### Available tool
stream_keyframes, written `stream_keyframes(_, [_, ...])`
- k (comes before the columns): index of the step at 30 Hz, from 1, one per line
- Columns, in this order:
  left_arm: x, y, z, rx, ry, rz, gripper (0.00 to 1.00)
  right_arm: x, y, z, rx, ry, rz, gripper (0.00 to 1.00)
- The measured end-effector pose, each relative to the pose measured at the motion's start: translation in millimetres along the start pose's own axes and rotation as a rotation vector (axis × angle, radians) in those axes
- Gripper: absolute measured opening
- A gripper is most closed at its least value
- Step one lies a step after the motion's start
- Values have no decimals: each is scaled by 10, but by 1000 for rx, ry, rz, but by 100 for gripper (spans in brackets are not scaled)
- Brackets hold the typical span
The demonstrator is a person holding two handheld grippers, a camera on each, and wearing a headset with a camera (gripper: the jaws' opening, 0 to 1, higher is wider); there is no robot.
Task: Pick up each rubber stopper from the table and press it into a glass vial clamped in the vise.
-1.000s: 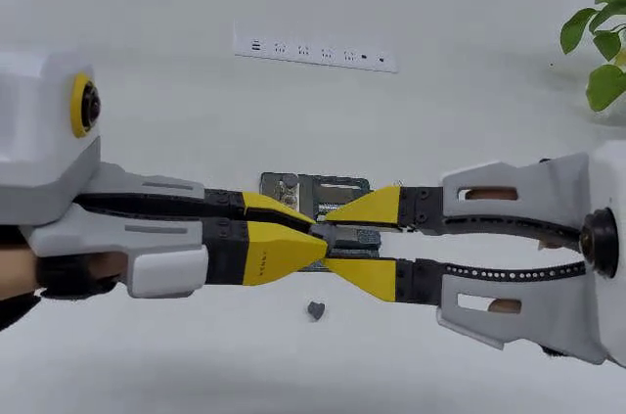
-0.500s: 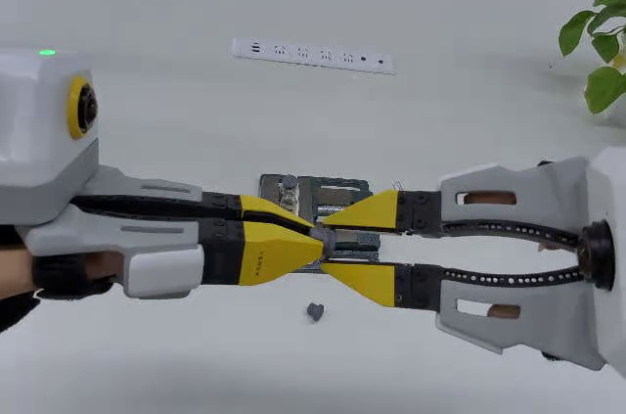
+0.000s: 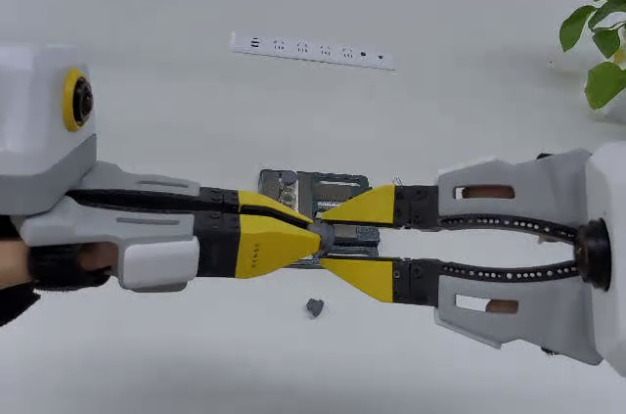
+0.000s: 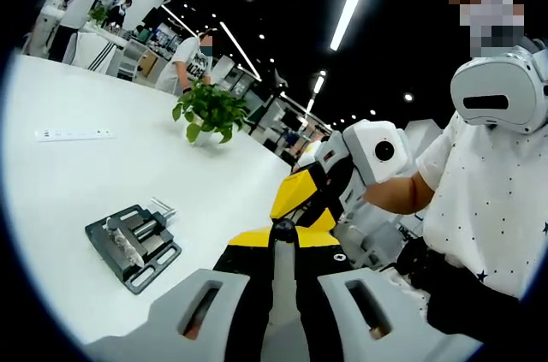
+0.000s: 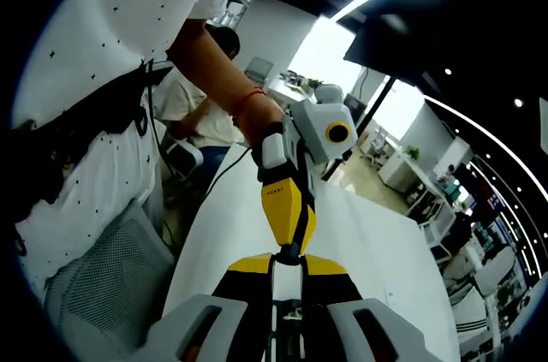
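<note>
My left gripper (image 3: 313,235) is pinched tight on one rubber stopper (image 3: 322,236), held up near the vise (image 3: 337,185). My right gripper (image 3: 326,240) stands parted around it, gripping nothing. It should be light, soft and grippy, so I'd take the wide head. I count two stoppers, the second stopper (image 3: 314,307) lying on the table (image 3: 147,355), and one vise.

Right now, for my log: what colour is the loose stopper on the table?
Dark grey; the small rubber stopper shows best in the head view.

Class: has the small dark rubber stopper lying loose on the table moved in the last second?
No. The dark rubber stopper lies where it was, just nearside of the grey metal vise.
</note>
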State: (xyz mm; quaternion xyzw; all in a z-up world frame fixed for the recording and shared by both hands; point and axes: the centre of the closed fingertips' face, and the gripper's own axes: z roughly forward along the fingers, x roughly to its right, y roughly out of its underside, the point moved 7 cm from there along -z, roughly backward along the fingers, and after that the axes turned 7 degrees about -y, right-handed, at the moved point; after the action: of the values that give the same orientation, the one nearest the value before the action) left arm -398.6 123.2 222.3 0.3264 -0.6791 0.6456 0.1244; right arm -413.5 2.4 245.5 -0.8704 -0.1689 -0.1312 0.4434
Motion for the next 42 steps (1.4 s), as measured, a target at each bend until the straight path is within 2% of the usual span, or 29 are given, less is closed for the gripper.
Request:
stream_keyframes(18, [12,-65,-76,66,44,-36,3,54,-77,-55,79,27,79,7])
stream_keyframes(23, [5,-96,-97,89,63,-53,3,76,-108,-87,117,35,108,7])
stream_keyframes(31, [49,-204,-137,158,125,-112,3,147,-200,-185,223,58,178,7])
stream_keyframes(42, [97,-282,-131,210,195,-178,3,205,-317,-252,305,64,211,7])
